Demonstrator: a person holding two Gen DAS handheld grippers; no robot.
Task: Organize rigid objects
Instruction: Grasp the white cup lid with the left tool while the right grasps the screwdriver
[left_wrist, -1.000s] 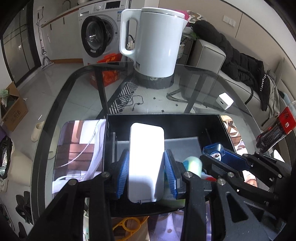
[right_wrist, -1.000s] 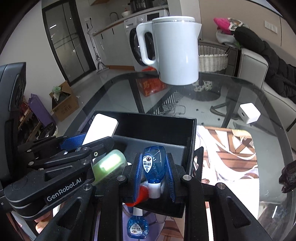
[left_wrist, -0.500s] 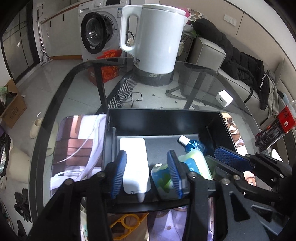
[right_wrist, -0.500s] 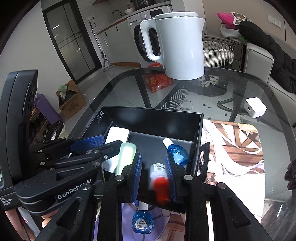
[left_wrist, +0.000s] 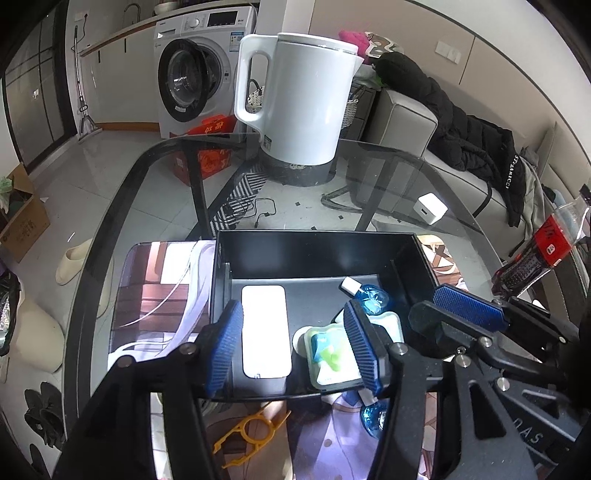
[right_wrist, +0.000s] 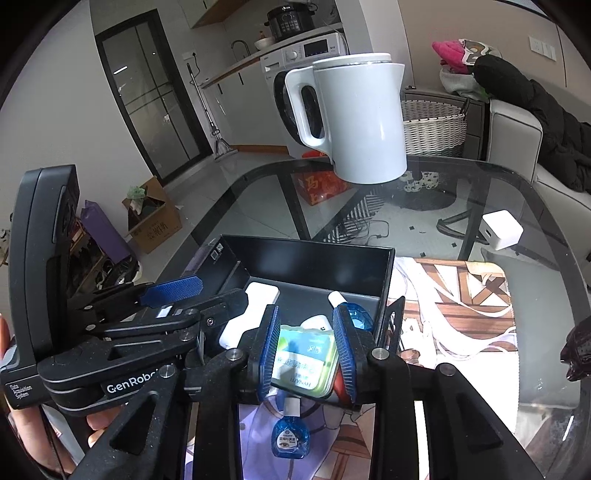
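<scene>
A black open box (left_wrist: 317, 251) stands on the glass table. Lying flat in it are a white slab (left_wrist: 264, 330), a green and white case (left_wrist: 332, 350) and a blue dropper bottle (left_wrist: 369, 295). My left gripper (left_wrist: 293, 347) hovers over the box's near side, its jaws opening, with no pad pressing on anything. In the right wrist view my right gripper (right_wrist: 306, 350) hangs above the green case (right_wrist: 306, 354), jaws opening and gripping nothing. Something red (right_wrist: 341, 387) shows by its right finger. The left gripper's blue pad (right_wrist: 171, 290) sits to the left.
A white kettle (left_wrist: 303, 99) stands at the table's far side, with a white charger cube (left_wrist: 430, 208) to its right. On the printed mat (right_wrist: 461, 314) near me lie a second blue dropper bottle (right_wrist: 290, 439) and a yellow plastic tool (left_wrist: 251, 432). A red and black pack (left_wrist: 535, 254) lies at the right edge.
The left gripper let go of the white slab, now flat in the box. The right gripper released the blue bottle into the box. Both grippers opened and drew up and back.
</scene>
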